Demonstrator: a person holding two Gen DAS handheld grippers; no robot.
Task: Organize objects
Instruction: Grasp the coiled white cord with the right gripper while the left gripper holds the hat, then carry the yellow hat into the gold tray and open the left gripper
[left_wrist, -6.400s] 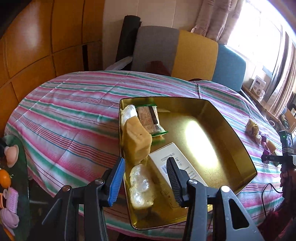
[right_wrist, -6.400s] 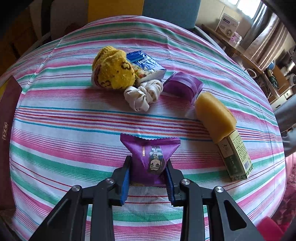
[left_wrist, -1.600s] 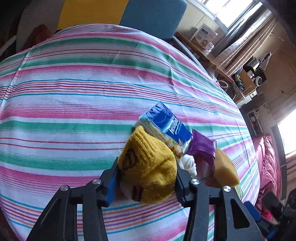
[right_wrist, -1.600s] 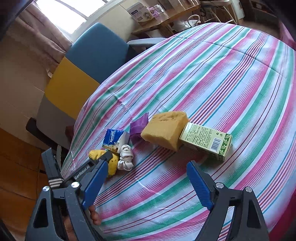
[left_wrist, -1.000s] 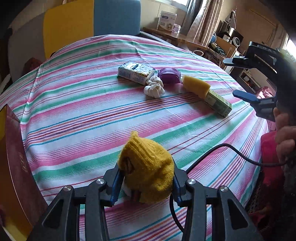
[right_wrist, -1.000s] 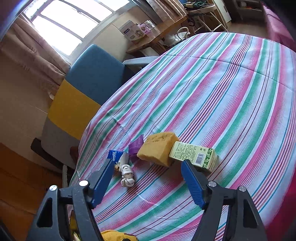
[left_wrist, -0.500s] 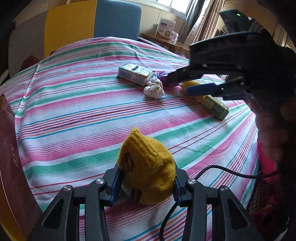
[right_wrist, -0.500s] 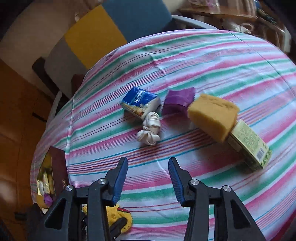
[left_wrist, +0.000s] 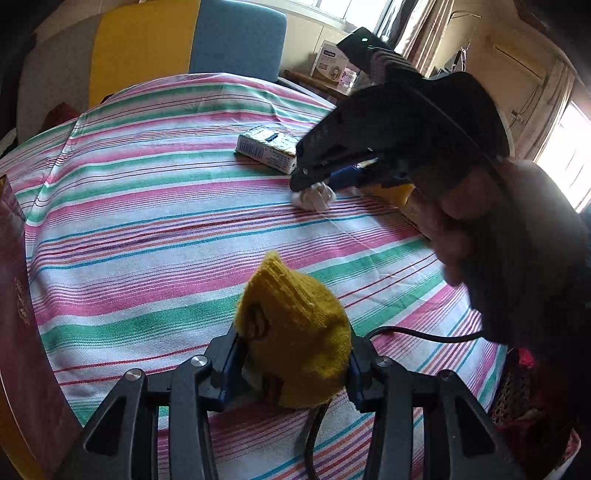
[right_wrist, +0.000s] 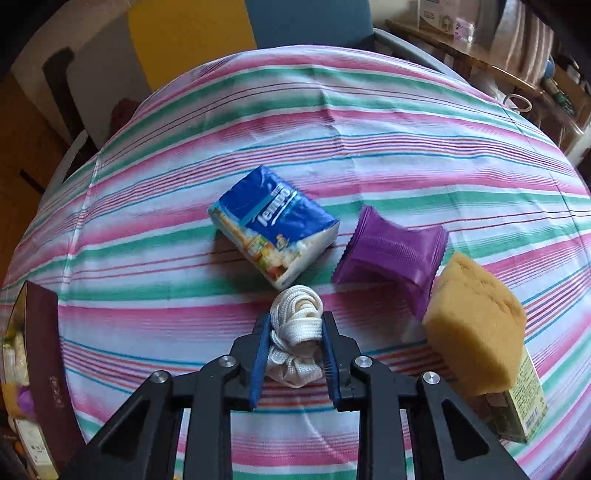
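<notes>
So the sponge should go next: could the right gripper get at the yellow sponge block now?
Probably not yet: the right gripper is shut on the white cord bundle. The yellow sponge block sits close beside it, uncovered.

- Green carton (right_wrist: 526, 402) half covered by the yellow sponge (right_wrist: 476, 328), print too small to read.
- Dark red tin (right_wrist: 42, 354) cut by the left edge, contents barely visible.
- In the left wrist view, sponge and purple packet (right_wrist: 391, 254) hidden behind the right gripper (left_wrist: 314, 177) and hand (left_wrist: 480, 236).
</notes>
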